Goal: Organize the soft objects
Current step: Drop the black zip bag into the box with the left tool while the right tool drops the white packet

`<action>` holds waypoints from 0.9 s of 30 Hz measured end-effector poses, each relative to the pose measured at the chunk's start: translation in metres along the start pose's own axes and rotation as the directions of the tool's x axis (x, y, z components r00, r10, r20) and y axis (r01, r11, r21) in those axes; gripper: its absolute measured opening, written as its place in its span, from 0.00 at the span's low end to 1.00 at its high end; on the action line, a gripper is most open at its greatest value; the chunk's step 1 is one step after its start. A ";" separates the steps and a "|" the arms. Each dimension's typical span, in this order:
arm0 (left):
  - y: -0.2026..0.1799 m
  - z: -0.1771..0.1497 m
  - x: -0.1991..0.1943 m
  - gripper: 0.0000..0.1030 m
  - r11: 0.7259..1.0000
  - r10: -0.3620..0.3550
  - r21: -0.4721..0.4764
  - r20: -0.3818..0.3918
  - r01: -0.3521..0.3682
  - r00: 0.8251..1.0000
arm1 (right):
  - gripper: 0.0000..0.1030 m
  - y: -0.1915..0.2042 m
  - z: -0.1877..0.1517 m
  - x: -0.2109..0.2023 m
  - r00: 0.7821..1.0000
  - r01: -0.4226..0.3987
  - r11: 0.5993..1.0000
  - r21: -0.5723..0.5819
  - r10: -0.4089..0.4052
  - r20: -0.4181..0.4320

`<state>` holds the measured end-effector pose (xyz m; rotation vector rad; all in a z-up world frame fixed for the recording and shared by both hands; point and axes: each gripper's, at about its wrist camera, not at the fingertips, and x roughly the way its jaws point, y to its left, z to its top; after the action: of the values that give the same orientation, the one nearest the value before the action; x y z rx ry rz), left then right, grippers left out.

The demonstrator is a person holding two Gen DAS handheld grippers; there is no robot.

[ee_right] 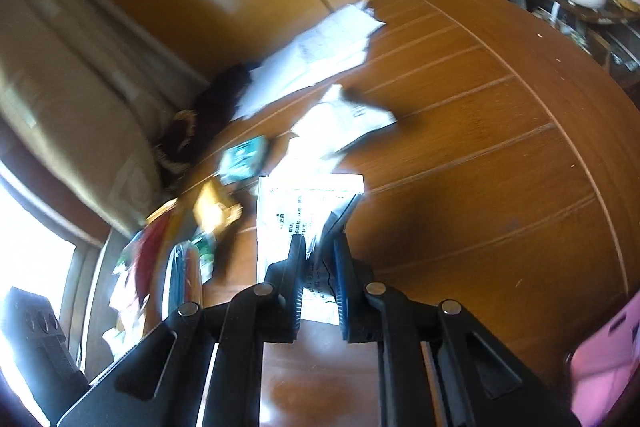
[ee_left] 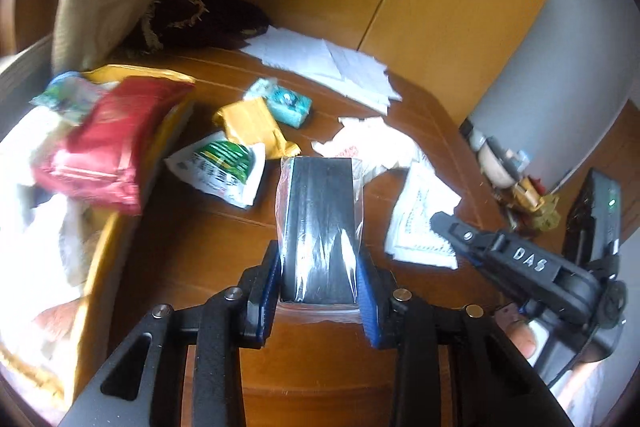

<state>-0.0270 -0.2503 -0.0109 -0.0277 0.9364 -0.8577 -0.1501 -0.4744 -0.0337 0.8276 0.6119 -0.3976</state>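
The left gripper point(ee_left: 320, 267) pinches a bagged black pack point(ee_left: 320, 227); the right gripper point(ee_right: 318, 263) pinches a white sachet point(ee_right: 288, 211). Slick plastic could slip toward the pile point(ee_left: 92, 155) at nine o'clock.

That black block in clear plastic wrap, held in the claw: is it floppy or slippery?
The black block in clear plastic wrap probably stays stiff: it juts straight out from the left claw without sagging. The glossy wrap looks slippery, so it might slide. Its loose edges likely crinkle.
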 end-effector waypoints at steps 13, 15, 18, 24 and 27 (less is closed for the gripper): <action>0.103 0.007 -0.113 0.34 0.965 0.193 -0.214 0.185 -0.152 0.964 | 0.13 0.145 -0.048 0.022 0.958 -0.264 0.930 -0.255 0.223 -0.178; 0.120 0.007 -0.120 0.34 0.955 0.218 -0.245 0.191 -0.168 0.957 | 0.13 0.171 -0.060 0.030 0.946 -0.298 0.907 -0.297 0.239 -0.218; 0.137 0.008 -0.123 0.34 0.948 0.238 -0.257 0.179 -0.188 0.955 | 0.13 0.202 -0.079 0.042 0.940 -0.309 0.881 -0.359 0.225 -0.257; 0.164 0.000 -0.109 0.34 0.940 0.239 -0.277 0.121 -0.198 0.963 | 0.13 0.238 -0.108 0.072 0.934 -0.305 0.847 -0.435 0.176 -0.311; 0.174 -0.002 -0.101 0.34 0.930 0.274 -0.280 0.094 -0.239 0.957 | 0.13 0.241 -0.117 0.083 0.938 -0.281 0.844 -0.456 0.141 -0.316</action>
<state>0.0518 -0.0658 -0.0069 -0.1880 0.9023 -0.4770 0.0051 -0.2418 -0.0132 0.4440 0.8243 0.0893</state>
